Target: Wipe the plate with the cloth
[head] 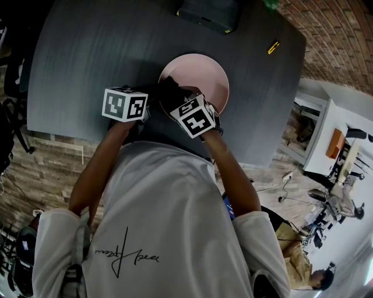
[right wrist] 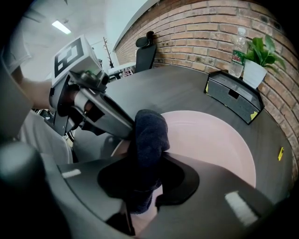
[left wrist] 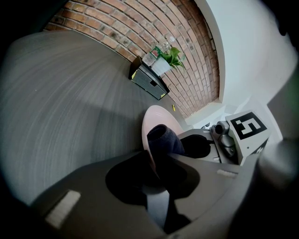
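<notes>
The worktop (head: 76,52) is bare over its left half and beyond the plate (head: 204,73). A black box (head: 208,14) blocks the far edge. The left hand-held gripper (left wrist: 155,158), clamping the plate's near rim, and the right hand-held gripper (right wrist: 142,175), clamping the cloth (right wrist: 149,133), crowd that side.

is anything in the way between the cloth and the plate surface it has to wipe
Nothing visible does. The dark blue cloth, clamped in the right tool, is at the near rim of the round pink plate. The left tool grips that same rim beside it, leaving the plate's face bare.
</notes>
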Motion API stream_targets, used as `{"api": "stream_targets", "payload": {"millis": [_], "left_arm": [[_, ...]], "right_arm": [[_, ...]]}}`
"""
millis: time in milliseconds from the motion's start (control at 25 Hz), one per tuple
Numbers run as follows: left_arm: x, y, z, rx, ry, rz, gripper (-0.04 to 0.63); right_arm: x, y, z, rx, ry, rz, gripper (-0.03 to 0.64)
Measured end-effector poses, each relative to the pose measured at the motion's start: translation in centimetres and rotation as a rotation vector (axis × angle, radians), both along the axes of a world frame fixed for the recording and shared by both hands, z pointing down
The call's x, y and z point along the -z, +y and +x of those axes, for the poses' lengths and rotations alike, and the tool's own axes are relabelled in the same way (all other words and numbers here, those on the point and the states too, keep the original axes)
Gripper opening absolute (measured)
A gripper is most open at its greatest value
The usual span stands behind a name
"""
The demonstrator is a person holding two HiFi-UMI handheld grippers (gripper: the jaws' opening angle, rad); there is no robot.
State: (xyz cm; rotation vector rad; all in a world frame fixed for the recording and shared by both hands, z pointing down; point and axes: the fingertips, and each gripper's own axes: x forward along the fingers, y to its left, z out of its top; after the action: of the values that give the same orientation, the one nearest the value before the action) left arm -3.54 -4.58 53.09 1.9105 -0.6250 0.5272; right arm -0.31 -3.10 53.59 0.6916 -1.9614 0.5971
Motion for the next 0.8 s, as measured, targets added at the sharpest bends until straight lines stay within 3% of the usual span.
{"api": "stream_targets", "payload": {"millis": [800], "left_arm": [[0.1, 0.0, -0.2, 0.006, -0.001, -0.002, 0.075]], "right_arm": [[-0.2, 1.2, 0.7, 0.063, -0.014, -0.084, 0.12]]}}
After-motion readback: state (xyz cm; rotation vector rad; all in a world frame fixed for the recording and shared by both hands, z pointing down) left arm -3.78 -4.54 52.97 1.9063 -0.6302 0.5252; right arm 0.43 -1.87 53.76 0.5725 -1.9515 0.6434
